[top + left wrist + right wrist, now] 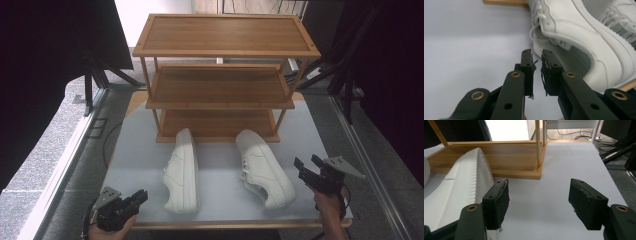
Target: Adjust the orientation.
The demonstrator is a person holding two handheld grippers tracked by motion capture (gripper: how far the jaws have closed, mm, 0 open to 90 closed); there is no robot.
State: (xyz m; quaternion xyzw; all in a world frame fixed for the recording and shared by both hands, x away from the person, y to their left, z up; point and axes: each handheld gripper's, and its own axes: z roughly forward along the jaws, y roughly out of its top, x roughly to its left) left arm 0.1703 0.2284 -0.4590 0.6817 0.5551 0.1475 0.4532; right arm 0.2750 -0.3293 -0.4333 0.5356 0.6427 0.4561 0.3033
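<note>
2 white shoes on the grey table, in front of the 3-tier wooden rack. Left shoe lies on its side, right shoe upright, toe toward me. My left gripper sits near the table's front-left corner, jaws nearly together, narrow gap, nothing between, apart from the left shoe. My right gripper is just beside the right shoe, jaws wide apart, empty.
</note>
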